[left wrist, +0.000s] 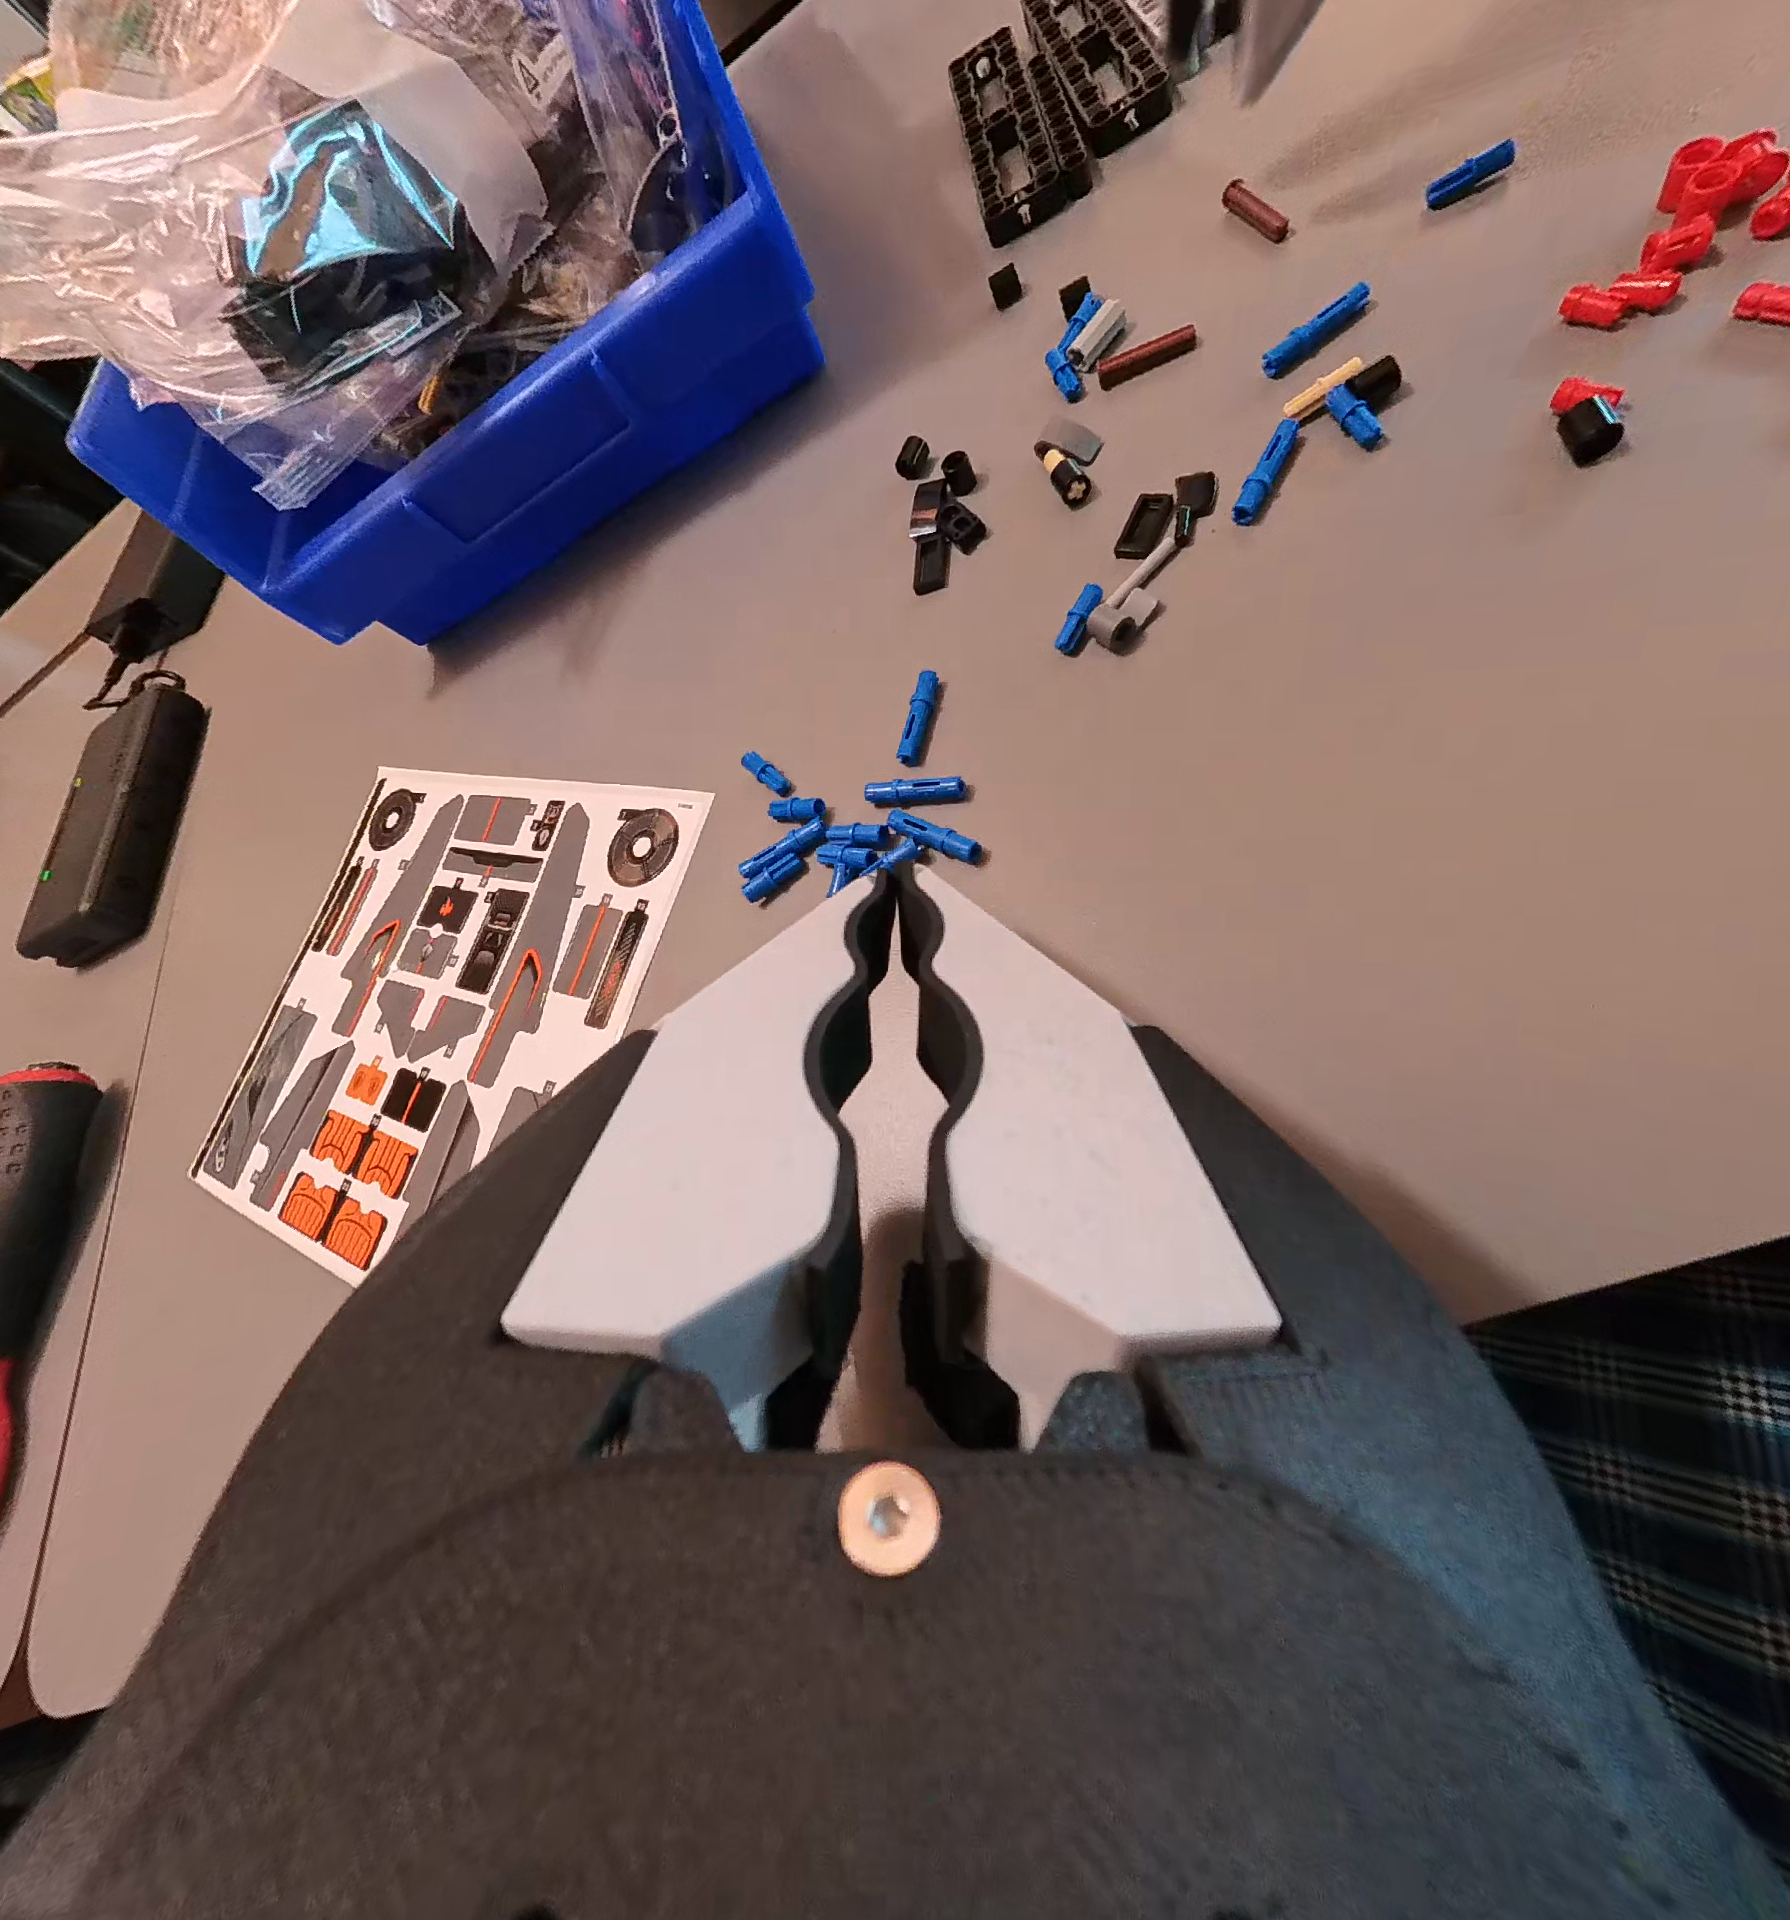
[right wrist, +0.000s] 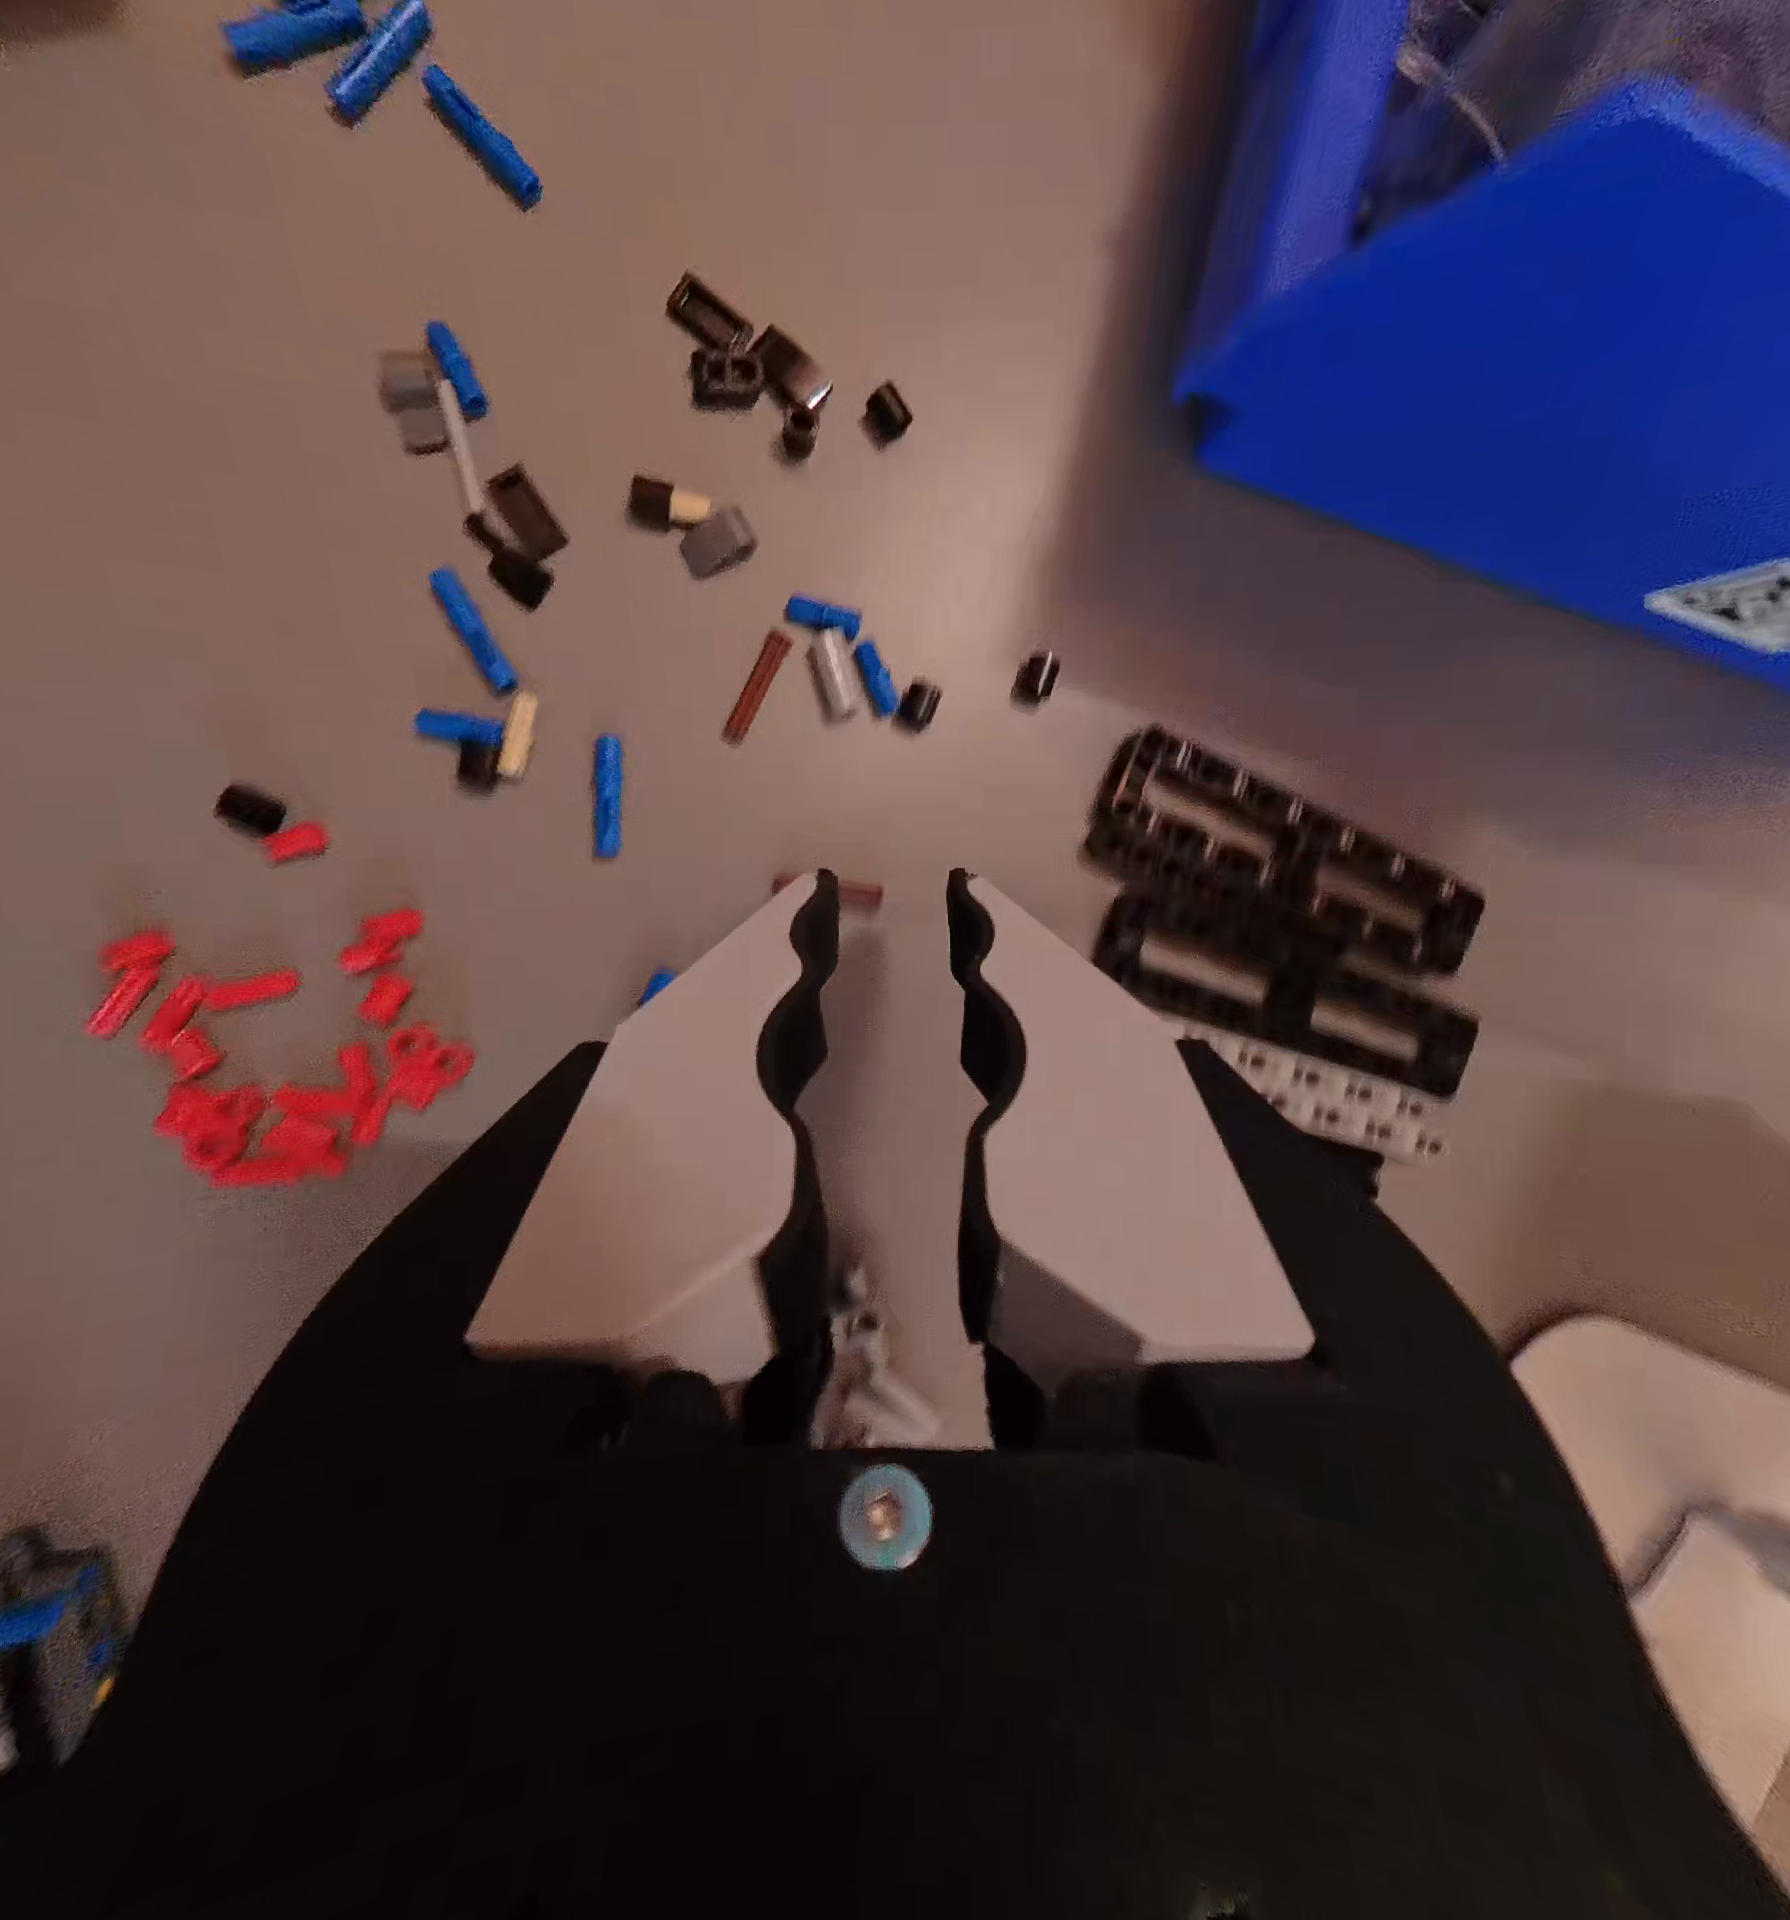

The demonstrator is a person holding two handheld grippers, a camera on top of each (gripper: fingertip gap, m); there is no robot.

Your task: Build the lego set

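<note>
Here the left hand-held gripper pinches a blue pin.

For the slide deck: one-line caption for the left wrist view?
Left gripper nearly shut at a pile of blue pins, sticker sheet and blue bin alongside.

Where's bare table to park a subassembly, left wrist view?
Free: the grey table right of the left gripper, below the scattered small parts. Also between the sticker sheet and blue bin. Crowded: the blue pin pile at the fingertips, red pieces far right.
</note>
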